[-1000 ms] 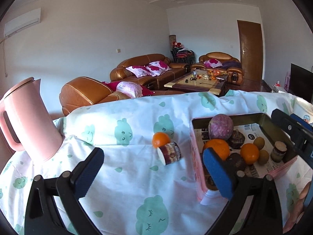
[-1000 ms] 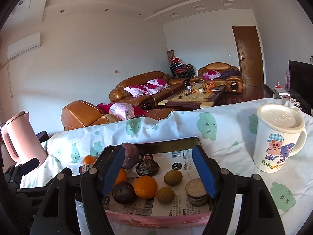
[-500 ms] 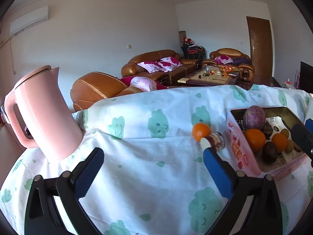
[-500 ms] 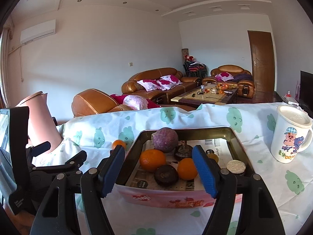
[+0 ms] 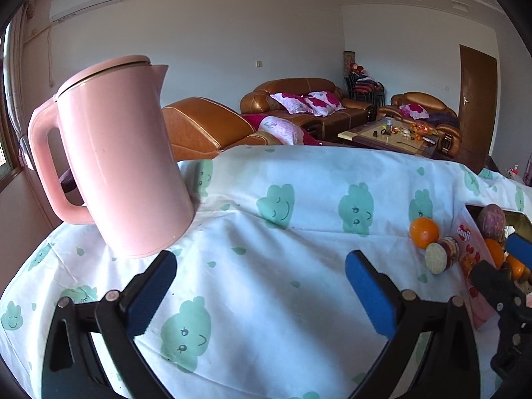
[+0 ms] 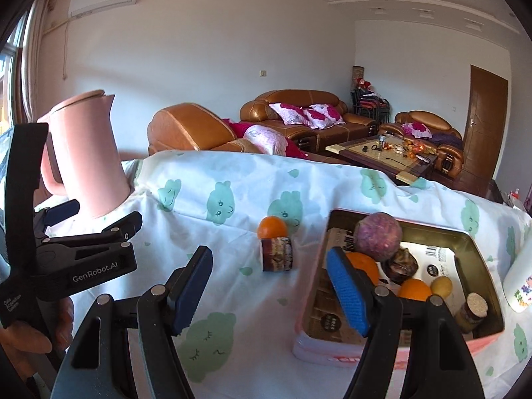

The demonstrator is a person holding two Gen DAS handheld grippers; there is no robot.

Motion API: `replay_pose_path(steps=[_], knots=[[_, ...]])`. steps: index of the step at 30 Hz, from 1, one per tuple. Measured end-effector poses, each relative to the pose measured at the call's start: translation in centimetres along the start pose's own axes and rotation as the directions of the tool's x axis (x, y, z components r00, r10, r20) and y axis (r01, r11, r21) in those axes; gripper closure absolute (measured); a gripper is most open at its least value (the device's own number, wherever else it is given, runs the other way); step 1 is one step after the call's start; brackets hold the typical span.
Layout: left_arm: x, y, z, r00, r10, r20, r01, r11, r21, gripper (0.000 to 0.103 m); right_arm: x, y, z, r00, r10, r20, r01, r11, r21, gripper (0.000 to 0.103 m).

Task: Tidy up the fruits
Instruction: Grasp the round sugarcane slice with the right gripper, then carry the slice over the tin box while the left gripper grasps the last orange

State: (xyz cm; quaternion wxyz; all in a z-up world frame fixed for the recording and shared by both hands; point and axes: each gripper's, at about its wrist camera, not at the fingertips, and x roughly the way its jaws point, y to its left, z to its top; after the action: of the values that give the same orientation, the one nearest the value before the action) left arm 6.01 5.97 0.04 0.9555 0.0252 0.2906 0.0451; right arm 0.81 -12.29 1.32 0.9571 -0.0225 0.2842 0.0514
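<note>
An orange (image 6: 272, 227) lies on the tablecloth left of a pink tin box (image 6: 482, 339), with a small cork-lidded jar (image 6: 277, 254) on its side just in front of it. The box holds a purple round fruit (image 6: 377, 236), oranges (image 6: 414, 290), a dark fruit (image 6: 400, 264), a small yellow-green fruit (image 6: 441, 285) and another cork-lidded jar (image 6: 473, 309). My right gripper (image 6: 269, 291) is open and empty, in front of the loose orange and jar. My left gripper (image 5: 261, 291) is open and empty, over bare cloth; the orange (image 5: 424, 232) and jar (image 5: 440, 257) are to its right.
A pink kettle (image 5: 116, 153) stands at the table's left end, close to my left gripper's left finger. A white cartoon mug (image 6: 520, 279) stands right of the box. The table's far edge drops toward leather sofas (image 6: 299, 116).
Both grippers have swung left. The kettle is now large in the left view and the box has slid to its right edge. In the right view the box has shifted right.
</note>
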Motion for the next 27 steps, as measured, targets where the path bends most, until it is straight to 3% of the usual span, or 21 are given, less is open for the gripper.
replay_pose_path(steps=[1, 3, 8, 15, 21, 24, 27], knots=[[0.1, 0.1, 0.0, 1.000, 0.002, -0.004, -0.002, 1.000, -0.004, 0.000, 0.9, 0.4, 0.4, 0.999, -0.001, -0.034, 0.000, 1.000, -0.020, 0.036], [0.2, 0.3, 0.0, 1.000, 0.004, -0.009, -0.004, 1.000, -0.009, 0.000, 3.0, 0.9, 1.3, 0.994, 0.000, -0.110, -0.004, 0.999, -0.042, 0.056], [0.2, 0.6, 0.0, 1.000, -0.002, -0.009, 0.002, 1.000, -0.014, 0.000, 7.0, 0.9, 2.1, 0.967, 0.000, -0.253, -0.020, 0.997, -0.076, 0.056], [-0.2, 0.8, 0.3, 1.000, -0.013, -0.005, 0.013, 1.000, -0.022, 0.000, 9.1, 1.5, 3.0, 0.939, -0.147, -0.312, 0.070, 0.967, -0.244, 0.057], [-0.3, 0.9, 0.4, 1.000, -0.020, -0.005, 0.020, 0.999, -0.029, 0.000, 10.4, 0.5, 3.1, 0.899, -0.186, -0.397, 0.054, 0.946, -0.320, 0.057], [-0.3, 0.8, 0.3, 1.000, -0.022, -0.006, 0.022, 0.999, -0.027, 0.000, 10.7, 1.2, 2.8, 0.880, -0.236, -0.411, 0.059, 0.915, -0.399, 0.059], [-0.3, 0.8, 0.3, 1.000, -0.024, -0.006, 0.024, 0.999, -0.032, 0.000, 9.9, 1.0, 3.0, 0.880, -0.236, -0.413, 0.054, 0.911, -0.408, 0.067]])
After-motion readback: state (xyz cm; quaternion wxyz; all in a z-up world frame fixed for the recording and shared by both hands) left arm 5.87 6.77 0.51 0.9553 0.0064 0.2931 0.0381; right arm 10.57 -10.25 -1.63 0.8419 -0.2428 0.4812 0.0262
